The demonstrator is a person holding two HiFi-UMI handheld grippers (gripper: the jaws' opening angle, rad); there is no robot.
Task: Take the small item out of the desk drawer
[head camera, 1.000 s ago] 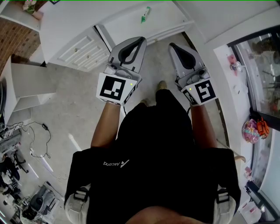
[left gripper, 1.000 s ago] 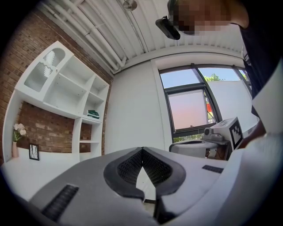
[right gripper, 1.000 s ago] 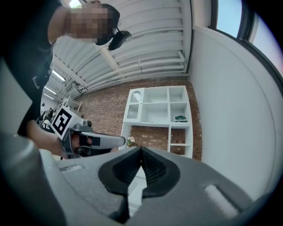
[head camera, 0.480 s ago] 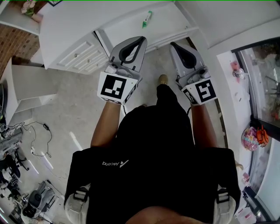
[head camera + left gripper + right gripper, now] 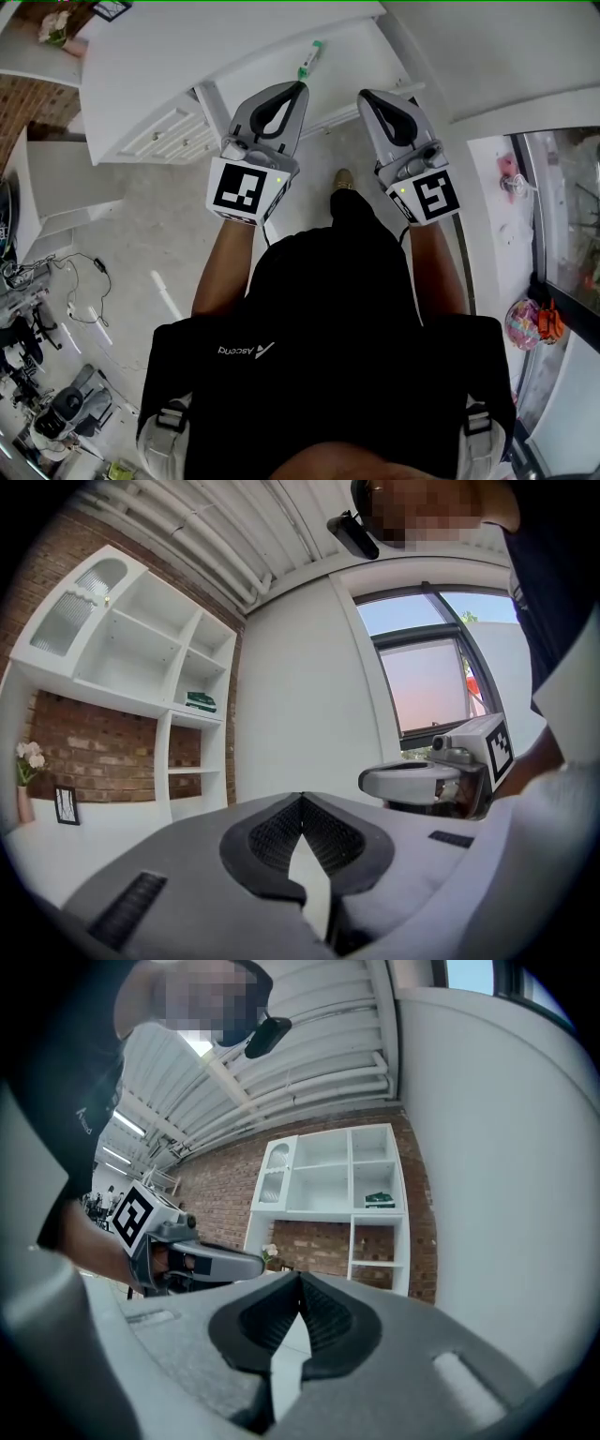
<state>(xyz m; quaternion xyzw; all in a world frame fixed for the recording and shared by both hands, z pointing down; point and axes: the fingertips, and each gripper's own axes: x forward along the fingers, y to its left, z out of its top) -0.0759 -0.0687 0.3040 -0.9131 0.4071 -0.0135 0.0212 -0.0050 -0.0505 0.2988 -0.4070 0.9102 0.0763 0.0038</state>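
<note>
I look straight down past a person's black shirt at a white desk [image 5: 187, 56] ahead. A small green and white item [image 5: 309, 59] lies on the desk top. A bank of white drawers [image 5: 173, 131] with small knobs sits under the desk's left part, all closed. My left gripper [image 5: 298, 86] and right gripper [image 5: 366, 96] are held side by side at the desk's front edge, both shut and empty. In the left gripper view the jaws [image 5: 300, 799] meet with nothing between them, and it is the same in the right gripper view [image 5: 300, 1279].
A white shelf unit [image 5: 141, 667] stands against a brick wall behind the desk, also seen as the shelf unit [image 5: 337, 1194]. A window [image 5: 562, 206] runs along the right. Cables and gear [image 5: 56, 281] lie on the floor at left. A low white shelf [image 5: 56, 187] stands left.
The desk has slid closer and lower in the head view, so both gripper tips now reach its front edge. Both grippers stay shut and empty.
</note>
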